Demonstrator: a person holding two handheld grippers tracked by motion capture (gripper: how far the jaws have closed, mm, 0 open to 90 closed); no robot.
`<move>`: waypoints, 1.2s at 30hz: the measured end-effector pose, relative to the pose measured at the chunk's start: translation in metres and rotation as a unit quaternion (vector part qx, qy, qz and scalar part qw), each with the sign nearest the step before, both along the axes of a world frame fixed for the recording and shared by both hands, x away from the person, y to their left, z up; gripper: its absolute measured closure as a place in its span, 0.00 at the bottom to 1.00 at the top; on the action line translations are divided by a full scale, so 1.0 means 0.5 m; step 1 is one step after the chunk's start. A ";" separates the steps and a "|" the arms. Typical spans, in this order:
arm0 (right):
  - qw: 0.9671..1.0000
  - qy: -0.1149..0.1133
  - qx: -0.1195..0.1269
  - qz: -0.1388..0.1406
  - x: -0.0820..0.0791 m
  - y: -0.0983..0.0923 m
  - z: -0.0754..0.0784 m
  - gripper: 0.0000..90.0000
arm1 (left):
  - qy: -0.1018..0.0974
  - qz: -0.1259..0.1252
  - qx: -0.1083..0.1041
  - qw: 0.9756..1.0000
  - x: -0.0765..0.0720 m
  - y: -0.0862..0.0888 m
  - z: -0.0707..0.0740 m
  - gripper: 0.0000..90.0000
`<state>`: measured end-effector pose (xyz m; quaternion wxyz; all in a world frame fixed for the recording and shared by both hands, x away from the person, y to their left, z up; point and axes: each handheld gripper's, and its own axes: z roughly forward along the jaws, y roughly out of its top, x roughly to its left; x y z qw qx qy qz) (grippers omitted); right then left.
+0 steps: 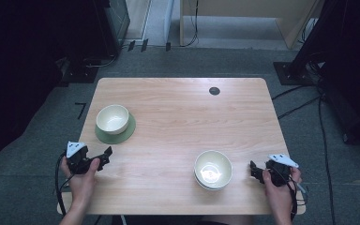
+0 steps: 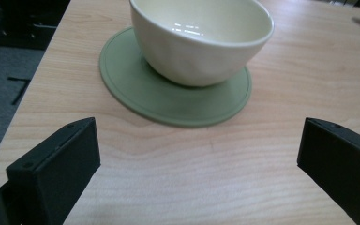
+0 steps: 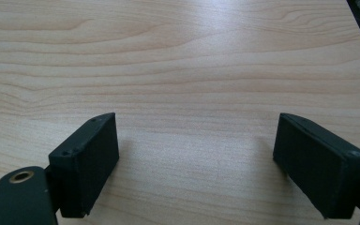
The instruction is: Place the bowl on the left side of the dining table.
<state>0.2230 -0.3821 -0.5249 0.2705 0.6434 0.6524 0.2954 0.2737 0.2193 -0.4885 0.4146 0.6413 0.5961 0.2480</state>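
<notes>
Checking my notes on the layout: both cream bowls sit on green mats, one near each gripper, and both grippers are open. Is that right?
Not quite. In the high view, one bowl sits on the green mat near the left gripper; the other bowl, near the right gripper, rests on a pale dish with no green mat. Both grippers are open.

Cream bowl [image 1: 112, 118] on green mat [image 1: 127, 132] (far left), another bowl [image 1: 213, 169] near right claw [image 1: 255, 170].

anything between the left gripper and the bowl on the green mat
Nothing visible. The left gripper is open, facing the cream bowl on its green mat, with only bare table between its fingers and the mat.
</notes>
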 end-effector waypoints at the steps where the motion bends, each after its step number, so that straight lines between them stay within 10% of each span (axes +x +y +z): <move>1: 1.000 0.000 0.000 0.000 0.000 0.000 0.000 0.16 | 0.001 -0.001 0.000 1.000 -0.003 0.001 -0.003 0.00; 22: 1.000 0.000 0.000 0.000 0.000 0.000 0.000 0.16 | 0.005 0.018 0.052 0.998 -0.073 0.052 -0.029 0.00; 36: 1.000 0.000 0.000 0.000 0.000 0.000 0.000 0.16 | 0.031 0.021 0.033 0.999 -0.066 0.066 -0.047 0.00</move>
